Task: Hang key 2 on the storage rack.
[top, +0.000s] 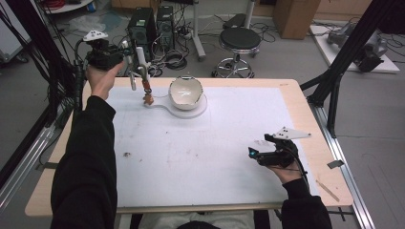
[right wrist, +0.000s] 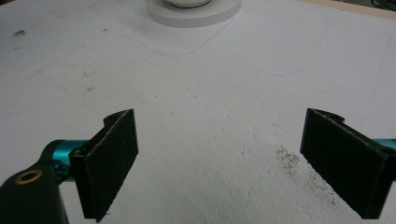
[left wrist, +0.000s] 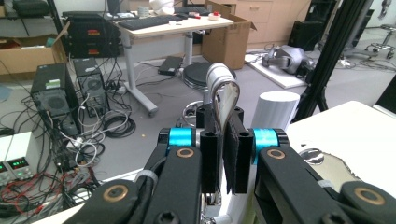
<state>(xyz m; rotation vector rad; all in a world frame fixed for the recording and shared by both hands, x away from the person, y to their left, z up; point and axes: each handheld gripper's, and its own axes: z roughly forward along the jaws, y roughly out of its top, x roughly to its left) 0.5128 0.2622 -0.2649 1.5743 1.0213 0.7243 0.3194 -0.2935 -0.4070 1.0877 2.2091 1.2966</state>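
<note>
Two tools were out: left tool [top: 136,71] clamped on tongs [top: 142,78] (pointing down) just left of the bowl [top: 185,91]; right tool [top: 262,155] gaped empty, well apart near the table [top: 305,138] edge.

The right tool [right wrist: 219,163] (jaws spread wide) hovers over the white sheet [right wrist: 201,93], perhaps touching nothing.

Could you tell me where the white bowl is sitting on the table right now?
In the high view, the white bowl sits on a round white base at the far middle of the table, just right of the tongs held by the left hand-held gripper.
</note>
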